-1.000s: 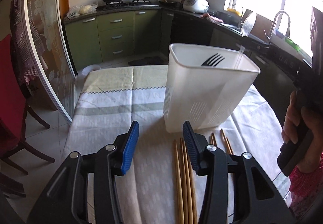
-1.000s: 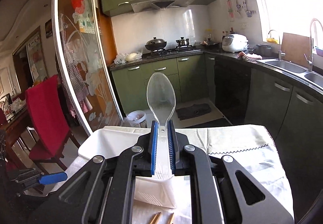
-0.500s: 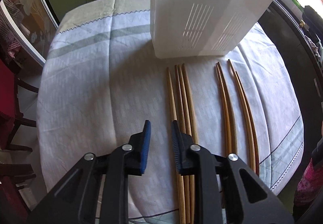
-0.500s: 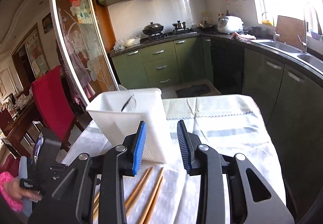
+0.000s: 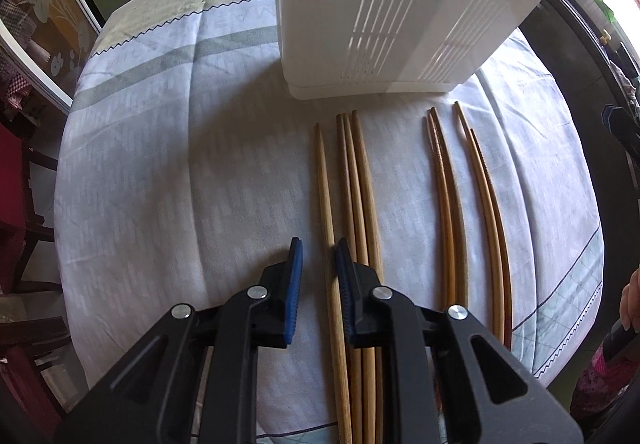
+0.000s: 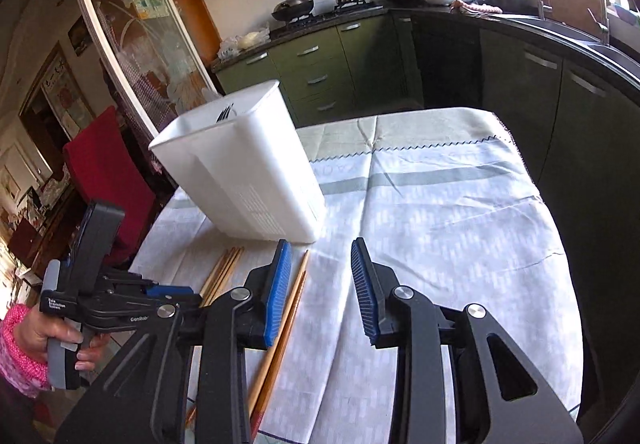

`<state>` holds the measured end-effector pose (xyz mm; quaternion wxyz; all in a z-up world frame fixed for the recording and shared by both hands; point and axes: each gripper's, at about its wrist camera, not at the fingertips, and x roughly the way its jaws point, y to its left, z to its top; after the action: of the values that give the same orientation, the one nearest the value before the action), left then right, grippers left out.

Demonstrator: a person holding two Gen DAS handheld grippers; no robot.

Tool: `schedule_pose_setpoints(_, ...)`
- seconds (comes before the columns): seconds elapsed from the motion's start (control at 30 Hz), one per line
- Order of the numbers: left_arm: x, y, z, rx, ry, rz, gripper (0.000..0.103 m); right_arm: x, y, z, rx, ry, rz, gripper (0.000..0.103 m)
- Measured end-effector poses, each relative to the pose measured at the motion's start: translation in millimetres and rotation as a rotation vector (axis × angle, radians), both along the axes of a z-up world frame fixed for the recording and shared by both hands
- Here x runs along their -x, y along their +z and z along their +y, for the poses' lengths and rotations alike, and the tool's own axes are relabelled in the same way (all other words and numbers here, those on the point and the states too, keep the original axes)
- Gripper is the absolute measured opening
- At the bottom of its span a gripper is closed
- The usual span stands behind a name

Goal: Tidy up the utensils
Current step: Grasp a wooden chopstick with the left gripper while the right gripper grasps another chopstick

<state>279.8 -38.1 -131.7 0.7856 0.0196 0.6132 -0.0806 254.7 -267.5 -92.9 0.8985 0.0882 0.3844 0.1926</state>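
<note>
A white plastic utensil holder [image 5: 400, 4] stands on the clothed table; it also shows in the right wrist view [image 6: 244, 172], with a dark fork [image 6: 225, 112] standing inside. Several wooden chopsticks [image 5: 352, 196] lie in front of it, in a left group and a right group [image 5: 468, 204]. My left gripper [image 5: 318, 268] is open and narrow, low over the table, with the leftmost chopstick [image 5: 325, 180] running between its fingers. My right gripper [image 6: 320, 284] is open and empty above the cloth, right of two chopsticks [image 6: 294, 296]. The left gripper also shows in the right wrist view [image 6: 120, 300].
The round table has a pale striped cloth [image 6: 440, 212]. A red chair [image 6: 108, 172] stands at the left. Green kitchen cabinets [image 6: 340, 60] and a dark counter with a sink [image 6: 560, 24] run behind and to the right.
My right gripper let go of the clear spoon over the holder, opened and drew back low. My left gripper tipped down, narrowed and moved onto the leftmost chopstick.
</note>
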Motion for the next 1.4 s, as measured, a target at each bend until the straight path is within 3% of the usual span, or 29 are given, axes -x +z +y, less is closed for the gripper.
schedule_pose_setpoints(0.13,-2,-4,-2,-0.022,-0.001,0.01,0.007,-8,-22,32,0.082,0.107,0.144,0.031)
schedule_pose_setpoints(0.27,-4,-4,10,-0.032,0.003,0.009,0.007,-18,-50,54,0.134,0.16,0.281,0.031)
schedule_pose_setpoints(0.47,-3,-5,19,-0.039,-0.005,-0.004,0.008,-25,-70,65,0.16,0.157,0.36,0.021)
schedule_pose_setpoints(0.63,0,-6,17,-0.05,-0.019,-0.02,0.008,-23,-71,73,0.206,0.157,0.365,0.018)
schedule_pose_setpoints(1.03,9,-4,5,-0.094,-0.031,-0.01,0.008,-14,-72,132,0.449,0.163,0.332,0.012)
schedule_pose_setpoints(1.17,6,-3,5,-0.075,-0.018,0.011,0.008,-13,-72,137,0.423,0.147,0.325,0.007)
schedule_pose_setpoints(1.4,4,4,19,-0.003,0.022,0.005,0.007,-16,-55,115,0.274,0.134,0.312,0.007)
